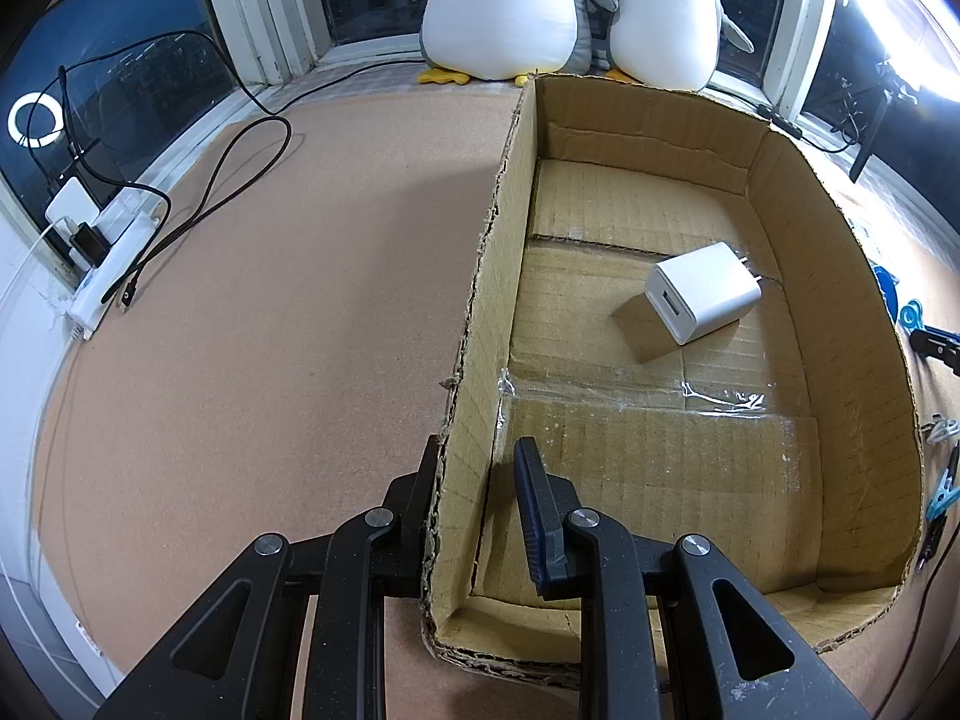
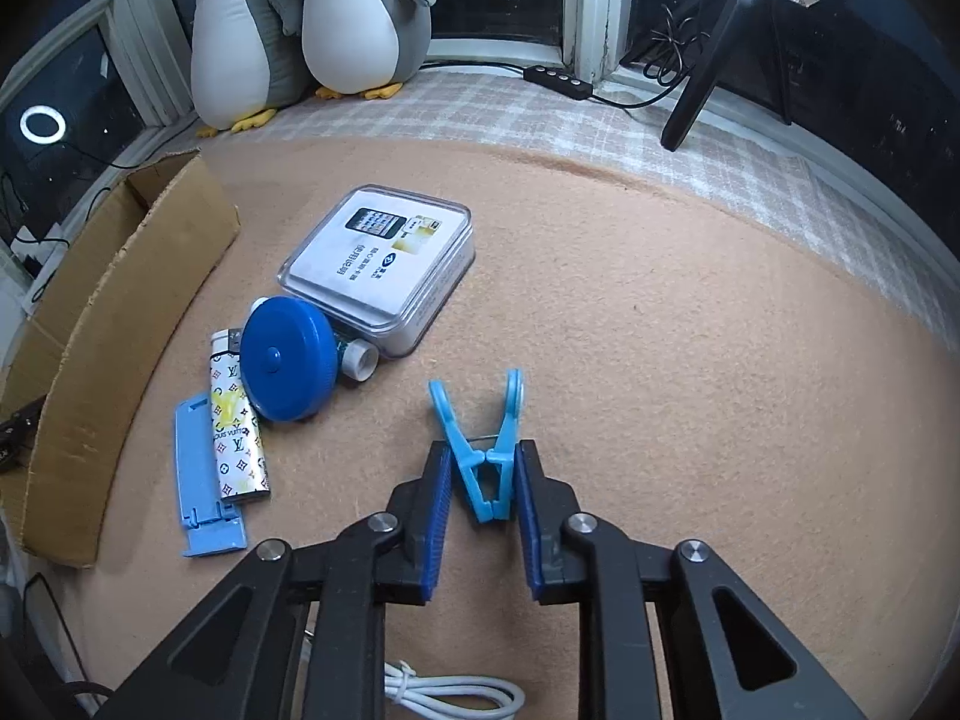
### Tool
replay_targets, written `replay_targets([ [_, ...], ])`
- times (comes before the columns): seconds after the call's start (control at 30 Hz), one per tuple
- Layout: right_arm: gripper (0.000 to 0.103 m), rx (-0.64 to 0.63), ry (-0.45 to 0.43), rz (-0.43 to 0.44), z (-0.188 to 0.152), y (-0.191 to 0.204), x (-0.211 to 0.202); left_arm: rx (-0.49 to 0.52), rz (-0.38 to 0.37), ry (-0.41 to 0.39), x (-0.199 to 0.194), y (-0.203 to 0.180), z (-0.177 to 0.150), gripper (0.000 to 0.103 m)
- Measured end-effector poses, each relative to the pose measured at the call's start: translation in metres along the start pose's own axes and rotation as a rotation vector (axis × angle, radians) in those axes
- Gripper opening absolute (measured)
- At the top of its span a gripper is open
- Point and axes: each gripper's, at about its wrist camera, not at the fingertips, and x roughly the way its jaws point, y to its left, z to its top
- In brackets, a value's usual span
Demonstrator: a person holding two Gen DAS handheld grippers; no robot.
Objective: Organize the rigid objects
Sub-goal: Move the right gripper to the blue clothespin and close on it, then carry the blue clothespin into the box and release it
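Observation:
A cardboard box (image 1: 840,300) stands open-topped on the tan mat, and a white charger (image 1: 702,291) lies on its floor. My left gripper (image 1: 479,447) is shut on the box's left wall near the front corner, one finger outside and one inside. In the right wrist view a blue clothes peg (image 2: 489,483) lies on the mat between the blue pads of my right gripper (image 2: 483,447), which press on both its sides. To the left lie a blue tape measure (image 2: 291,360), a patterned lighter (image 2: 237,426), a light blue stand (image 2: 201,480) and a clear plastic case (image 2: 384,264).
Two plush penguins (image 2: 312,30) sit on the window ledge behind the mat. A power strip (image 1: 108,252) with black cables lies at the far left. A black tripod leg (image 2: 702,90) stands at the back right. A white cable (image 2: 450,690) lies under my right gripper.

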Motion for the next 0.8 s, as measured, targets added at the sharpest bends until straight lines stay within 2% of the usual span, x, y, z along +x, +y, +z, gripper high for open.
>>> replay_targets([
  [0.37,0.017,0.064,-0.055,0.004,-0.003,0.001,-0.011,-0.001,-0.002,0.0,0.0,0.0,0.0,0.023],
  [0.47,0.017,0.075,-0.077,0.031,-0.003,0.006,-0.023,-0.002,-0.003,0.0,0.0,0.0,0.0,0.023],
  [0.8,0.017,-0.011,-0.173,0.181,0.004,0.079,-0.079,-0.005,-0.006,-0.003,0.0,-0.001,0.001,0.023],
])
